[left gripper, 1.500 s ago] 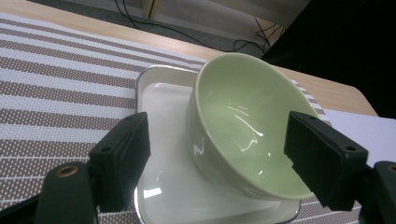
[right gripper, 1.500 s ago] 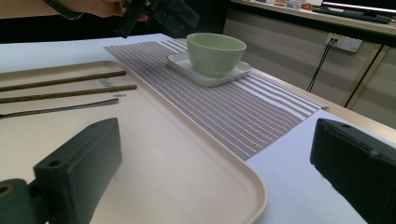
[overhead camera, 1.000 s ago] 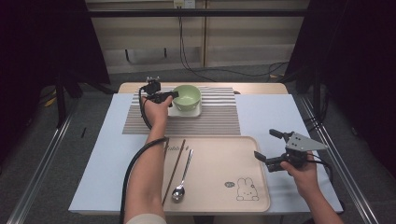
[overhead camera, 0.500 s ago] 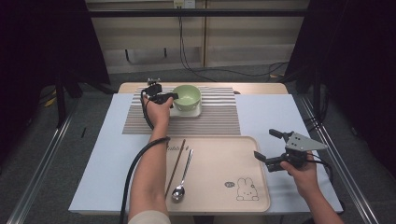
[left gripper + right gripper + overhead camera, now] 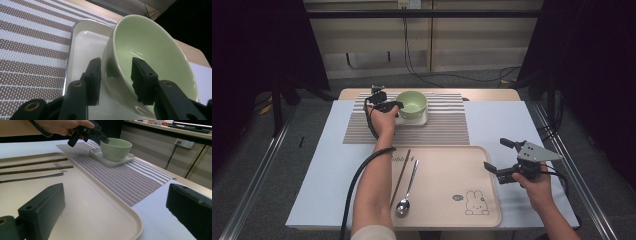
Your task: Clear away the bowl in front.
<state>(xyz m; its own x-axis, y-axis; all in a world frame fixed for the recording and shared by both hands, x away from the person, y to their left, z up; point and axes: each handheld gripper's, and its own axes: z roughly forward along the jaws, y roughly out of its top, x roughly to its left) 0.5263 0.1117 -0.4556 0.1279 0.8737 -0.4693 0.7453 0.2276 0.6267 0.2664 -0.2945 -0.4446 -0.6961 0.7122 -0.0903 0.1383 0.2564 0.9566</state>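
Left gripper view: the green bowl (image 5: 152,67), sitting on the white dish (image 5: 82,50), is straddled at its rim by the left gripper (image 5: 115,80), not yet squeezed, so it could be tipped if nudged sideways; the right gripper (image 5: 507,161) is held wide open.

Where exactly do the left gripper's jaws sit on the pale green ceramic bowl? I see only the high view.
Observer: The left gripper straddles the pale green ceramic bowl at its wall, one jaw inside, one outside.
Operator: What is under the bowl?
Observer: A shallow white rectangular dish with a raised rim; the bowl stands inside it.
Operator: And the right gripper?
Observer: The right gripper is wide open over the beige plastic tray at its edge, with nothing between the jaws.
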